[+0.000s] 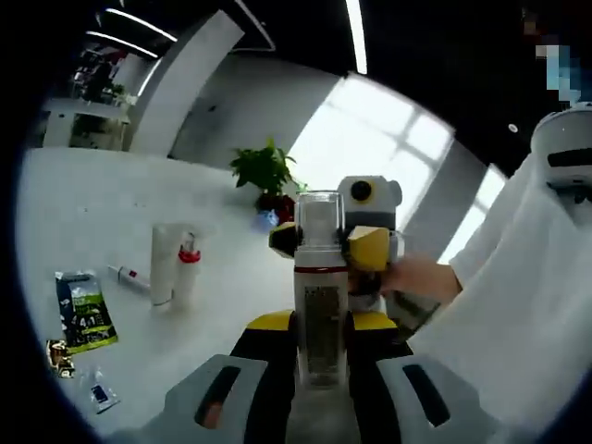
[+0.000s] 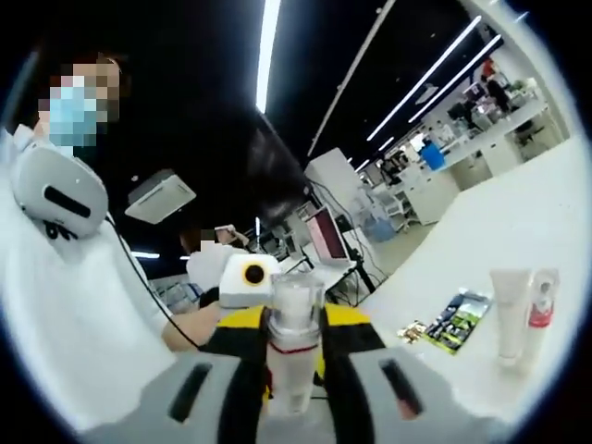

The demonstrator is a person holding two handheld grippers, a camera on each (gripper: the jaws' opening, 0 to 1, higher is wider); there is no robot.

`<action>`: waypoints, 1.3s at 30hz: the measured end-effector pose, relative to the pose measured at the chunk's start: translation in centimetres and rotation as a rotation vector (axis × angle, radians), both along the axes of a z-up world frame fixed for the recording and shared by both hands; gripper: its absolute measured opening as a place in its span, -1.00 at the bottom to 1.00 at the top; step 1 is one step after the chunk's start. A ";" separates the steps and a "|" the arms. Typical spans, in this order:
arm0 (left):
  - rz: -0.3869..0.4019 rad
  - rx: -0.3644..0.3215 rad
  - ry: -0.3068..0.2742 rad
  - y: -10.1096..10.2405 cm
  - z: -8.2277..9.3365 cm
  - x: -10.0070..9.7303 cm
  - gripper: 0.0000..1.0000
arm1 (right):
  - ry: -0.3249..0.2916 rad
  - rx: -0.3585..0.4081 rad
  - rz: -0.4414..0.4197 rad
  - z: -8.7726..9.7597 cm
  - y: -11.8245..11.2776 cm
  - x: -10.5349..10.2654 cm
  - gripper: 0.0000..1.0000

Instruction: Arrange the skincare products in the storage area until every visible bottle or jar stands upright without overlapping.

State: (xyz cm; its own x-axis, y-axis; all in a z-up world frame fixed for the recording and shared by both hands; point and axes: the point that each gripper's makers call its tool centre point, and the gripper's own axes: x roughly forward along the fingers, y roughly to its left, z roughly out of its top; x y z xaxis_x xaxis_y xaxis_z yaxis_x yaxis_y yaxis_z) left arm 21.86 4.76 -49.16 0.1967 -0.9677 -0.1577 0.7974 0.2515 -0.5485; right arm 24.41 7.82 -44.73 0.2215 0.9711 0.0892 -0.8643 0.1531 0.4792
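Both my grippers meet on one clear bottle, held in the air above the white table [image 1: 111, 203]. My left gripper [image 1: 319, 393] has its jaws closed against the lower body of the clear bottle [image 1: 320, 314], whose long axis runs straight up between them, clear cap on top. My right gripper [image 1: 338, 242] faces me from beyond and pinches the same bottle at its neck, a person's hand [image 1: 416, 277] behind it. From my right gripper [image 2: 291, 393] the bottle [image 2: 294, 347] again stands upright between closed jaws. The storage spot lies off to the left gripper's left (where the white tube [image 1: 163, 264] and the red-collared bottle [image 1: 188, 268] stand upright, just beside each other). I judge the left gripper nearer that pair.
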 end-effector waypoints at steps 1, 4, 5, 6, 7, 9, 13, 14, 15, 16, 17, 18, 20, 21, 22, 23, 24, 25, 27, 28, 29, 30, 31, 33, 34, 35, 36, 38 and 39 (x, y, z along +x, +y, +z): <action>-0.013 -0.020 0.002 0.0 0.3 -0.3 -0.66 | -0.016 -0.004 0.012 0.2 0.1 -0.3 -0.54; -0.041 -0.041 -0.003 0.0 0.7 -0.7 -0.66 | -0.045 -0.017 0.043 0.5 0.4 -1.0 -0.54; -0.044 -0.042 -0.007 0.0 0.7 -0.8 -0.66 | -0.057 -0.023 0.047 0.6 0.5 -1.2 -0.54; -0.048 -0.043 -0.009 0.0 0.8 -0.8 -0.66 | -0.064 -0.029 0.047 0.6 0.5 -1.2 -0.55; -0.057 -0.043 -0.013 0.0 0.8 -0.9 -0.66 | -0.074 -0.032 0.051 0.7 0.5 -1.3 -0.56; -0.064 -0.025 -0.038 -0.1 0.9 -0.8 -0.66 | -0.081 -0.039 0.051 0.7 0.4 -1.3 -0.58; -0.067 0.133 -0.129 -0.1 -0.6 0.0 -0.63 | -0.184 -0.149 0.044 -0.3 0.1 -1.4 -0.61; -0.078 0.158 -0.134 -0.2 -0.9 0.0 -0.63 | -0.214 -0.183 0.046 -0.6 0.1 -1.6 -0.62; -0.091 0.181 -0.143 -0.3 -1.1 -0.1 -0.63 | -0.224 -0.203 0.052 -0.8 0.1 -1.7 -0.62; -0.106 0.201 -0.159 -0.4 -1.3 -0.2 -0.63 | -0.231 -0.228 0.058 -1.1 0.0 -1.8 -0.62; -0.117 0.227 -0.179 -0.6 -1.5 -0.2 -0.63 | -0.232 -0.240 0.058 -1.2 0.1 -1.9 -0.62; -0.119 0.238 -0.185 -0.7 -1.6 -0.2 -0.64 | -0.242 -0.250 0.057 -1.3 0.1 -1.9 -0.62; -0.130 0.266 -0.201 -0.8 -1.8 -0.3 -0.64 | -0.264 -0.277 0.063 -1.5 0.1 -2.1 -0.62; -0.137 0.287 -0.212 -0.8 -2.0 -0.4 -0.64 | -0.279 -0.297 0.066 -1.7 0.1 -2.1 -0.62; -0.140 0.305 -0.221 -0.8 -2.2 -0.4 -0.64 | -0.289 -0.310 0.069 -1.9 0.1 -2.2 -0.63; -0.149 0.341 -0.237 -0.7 -2.6 -0.4 -0.64 | -0.298 -0.329 0.073 -2.1 0.1 -2.3 -0.63; -0.156 0.371 -0.253 -0.7 -2.8 -0.5 -0.64 | -0.308 -0.347 0.077 -2.4 0.1 -2.4 -0.63; -0.166 0.388 -0.273 -0.8 -3.0 -0.5 -0.64 | -0.318 -0.362 0.082 -2.7 0.1 -2.5 -0.63; -0.170 0.397 -0.278 -1.1 -3.2 -0.7 -0.65 | -0.338 -0.375 0.083 -2.9 0.0 -2.6 -0.63; -0.171 0.405 -0.276 -1.3 -3.4 -0.8 -0.65 | -0.344 -0.384 0.084 -3.1 -0.1 -2.7 -0.63; -0.173 0.413 -0.276 -1.3 -3.5 -0.8 -0.65 | -0.342 -0.390 0.082 -3.2 -0.2 -2.6 -0.63; -0.175 0.417 -0.280 -1.4 -3.6 -0.8 -0.65 | -0.343 -0.394 0.081 -3.3 -0.2 -2.6 -0.63; -0.177 0.421 -0.282 -1.4 -3.7 -0.8 -0.65 | -0.347 -0.399 0.080 -3.4 -0.3 -2.7 -0.63; -0.185 0.437 -0.291 -1.5 -4.0 -0.9 -0.65 | -0.353 -0.415 0.078 -3.7 -0.5 -2.8 -0.62; -0.186 0.443 -0.294 -1.6 -4.1 -0.8 -0.65 | -0.363 -0.422 0.076 -3.9 -0.6 -2.8 -0.62; -0.193 0.451 -0.295 -1.7 -4.3 -0.8 -0.65 | -0.363 -0.425 0.075 -3.9 -0.7 -2.8 -0.62; -0.193 0.453 -0.294 -1.7 -4.3 -0.8 -0.65 | -0.364 -0.429 0.070 -4.0 -0.8 -2.8 -0.62; -0.194 0.462 -0.296 -1.9 -4.5 -0.7 -0.66 | -0.369 -0.438 0.057 -4.2 -1.1 -2.6 -0.62; -0.202 0.472 -0.299 -2.0 -4.5 -0.7 -0.66 | -0.371 -0.441 0.052 -4.2 -1.2 -2.6 -0.61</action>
State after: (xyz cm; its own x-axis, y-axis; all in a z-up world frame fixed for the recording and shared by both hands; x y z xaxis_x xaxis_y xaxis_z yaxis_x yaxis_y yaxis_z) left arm 21.20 2.71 -53.68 0.1178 -0.8292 -0.5464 0.9576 0.2405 -0.1585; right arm 21.79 6.60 -48.95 0.2036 0.9428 -0.2641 -0.9740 0.2225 0.0434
